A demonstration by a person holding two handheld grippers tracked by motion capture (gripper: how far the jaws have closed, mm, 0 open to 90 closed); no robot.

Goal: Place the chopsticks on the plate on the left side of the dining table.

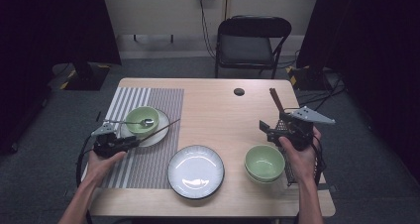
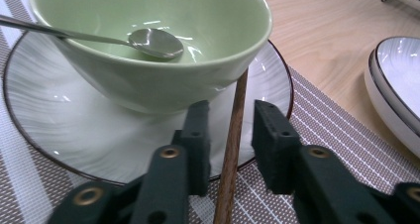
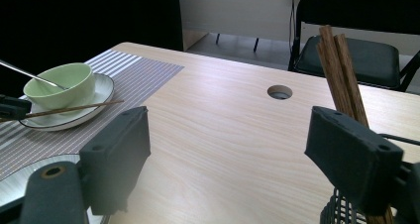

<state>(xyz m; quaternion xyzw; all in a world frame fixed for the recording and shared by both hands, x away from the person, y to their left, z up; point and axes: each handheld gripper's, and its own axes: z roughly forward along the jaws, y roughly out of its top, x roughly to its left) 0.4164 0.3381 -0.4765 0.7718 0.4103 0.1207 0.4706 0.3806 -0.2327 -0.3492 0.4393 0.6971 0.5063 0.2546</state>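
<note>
Between the parted pads of the left gripper [image 2: 230,140] runs a single wooden chopstick [image 2: 232,149]; in the left gripper view a gap shows on either side of it, so the jaws stand narrowly apart and do not press on it. The chopstick's far part lies across the rim of a white plate [image 2: 64,130] and passes close by the wall of the green bowl [image 2: 163,80] that sits on that plate. A metal spoon [image 2: 148,40] rests inside the bowl, its handle leaning out over the rim. In the high view the chopstick [image 1: 161,129] slants from the gripper up and to the right, over the plate's edge. Plate and bowl stand on a striped placemat [image 1: 148,159] on the left half of the wooden table [image 1: 218,110].

Nearer the front edge, just beside the placemat's right side, sits a second, empty white plate [image 1: 195,172], well clear of the chopstick. Further right stands another green bowl [image 1: 264,162], next to a dark wire basket [image 1: 292,172] that holds more chopsticks [image 3: 341,70] upright. The right gripper [image 1: 292,130] hangs above that basket with its jaws wide and nothing between them. A small round hole [image 1: 239,91] marks the tabletop near its far edge, and a black folding chair [image 1: 250,43] stands beyond the table.
</note>
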